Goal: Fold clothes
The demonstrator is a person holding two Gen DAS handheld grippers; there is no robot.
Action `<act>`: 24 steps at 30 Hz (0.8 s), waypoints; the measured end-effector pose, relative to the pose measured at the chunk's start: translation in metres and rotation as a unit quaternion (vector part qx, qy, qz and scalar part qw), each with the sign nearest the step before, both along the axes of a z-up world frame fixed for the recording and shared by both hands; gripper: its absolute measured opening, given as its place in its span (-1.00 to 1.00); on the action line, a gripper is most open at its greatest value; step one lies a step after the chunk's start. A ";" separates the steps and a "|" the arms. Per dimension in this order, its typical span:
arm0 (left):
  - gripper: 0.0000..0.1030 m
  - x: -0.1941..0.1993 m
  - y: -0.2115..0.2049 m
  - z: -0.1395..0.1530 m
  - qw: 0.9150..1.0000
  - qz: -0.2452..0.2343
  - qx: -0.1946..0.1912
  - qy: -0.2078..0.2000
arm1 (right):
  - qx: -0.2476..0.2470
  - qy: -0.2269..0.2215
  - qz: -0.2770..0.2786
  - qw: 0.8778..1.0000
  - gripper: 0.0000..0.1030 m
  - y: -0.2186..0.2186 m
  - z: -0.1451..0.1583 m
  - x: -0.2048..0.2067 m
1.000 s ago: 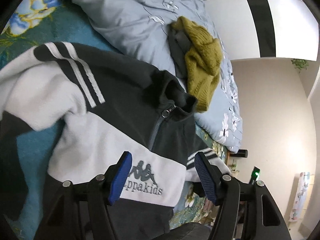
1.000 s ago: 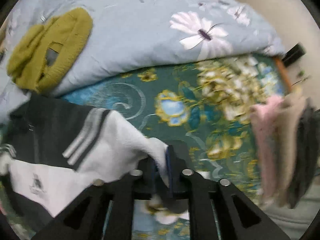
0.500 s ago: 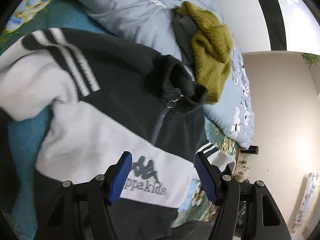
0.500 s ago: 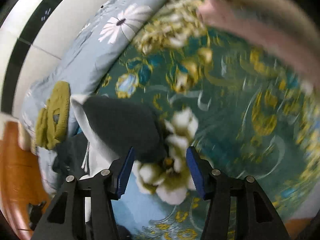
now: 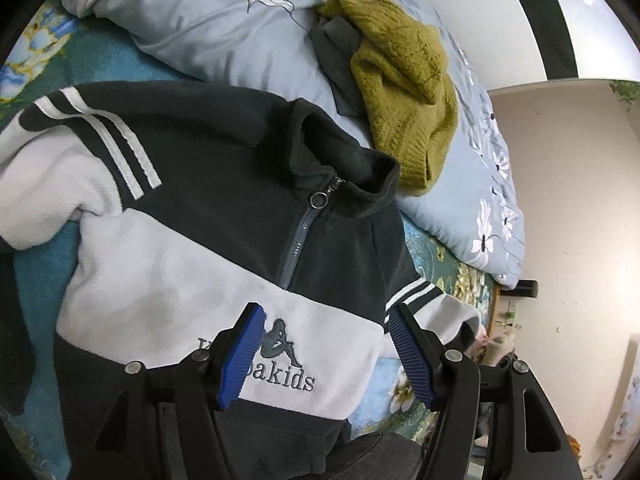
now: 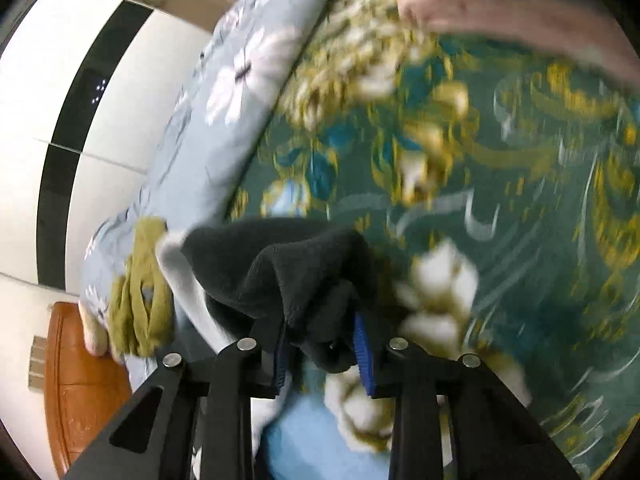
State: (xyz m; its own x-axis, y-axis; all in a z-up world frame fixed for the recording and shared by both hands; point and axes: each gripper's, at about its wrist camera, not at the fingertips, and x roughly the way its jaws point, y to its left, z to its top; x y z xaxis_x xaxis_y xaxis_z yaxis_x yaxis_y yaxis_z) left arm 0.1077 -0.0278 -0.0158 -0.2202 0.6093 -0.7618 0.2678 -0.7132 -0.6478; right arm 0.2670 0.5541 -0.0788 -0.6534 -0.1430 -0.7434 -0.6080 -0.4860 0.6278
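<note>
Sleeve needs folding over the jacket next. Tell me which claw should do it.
Right. The right claw is already shut on the sleeve's dark cuff, while the left claw hangs open above the jacket chest, holding nothing.

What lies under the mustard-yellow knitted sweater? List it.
A dark grey garment pokes out from beneath the mustard-yellow knitted sweater. Both rest on the pale blue floral duvet. Anything else under the sweater is covered.
</note>
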 end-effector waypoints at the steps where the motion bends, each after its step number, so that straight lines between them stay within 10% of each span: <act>1: 0.33 0.000 -0.001 0.001 1.000 0.002 -0.004 0.000 | 0.017 0.003 -0.001 1.000 -0.46 0.007 0.010 -0.001; 10: 0.33 -0.004 -0.020 -0.002 0.999 0.031 -0.030 -0.008 | 0.146 -0.077 0.010 0.986 -0.48 0.089 0.069 -0.017; 16: 0.34 -0.001 -0.045 0.002 0.997 0.055 -0.045 -0.002 | 0.148 -0.155 0.050 0.975 -0.38 0.081 0.034 -0.034; 20: 0.34 0.006 -0.085 0.008 0.992 0.092 -0.083 0.015 | 0.225 -0.148 0.042 0.962 0.09 0.063 0.063 -0.023; 24: 0.34 0.026 -0.150 -0.005 0.980 0.169 -0.107 0.005 | 0.281 -0.147 0.052 0.947 0.14 0.028 0.090 -0.007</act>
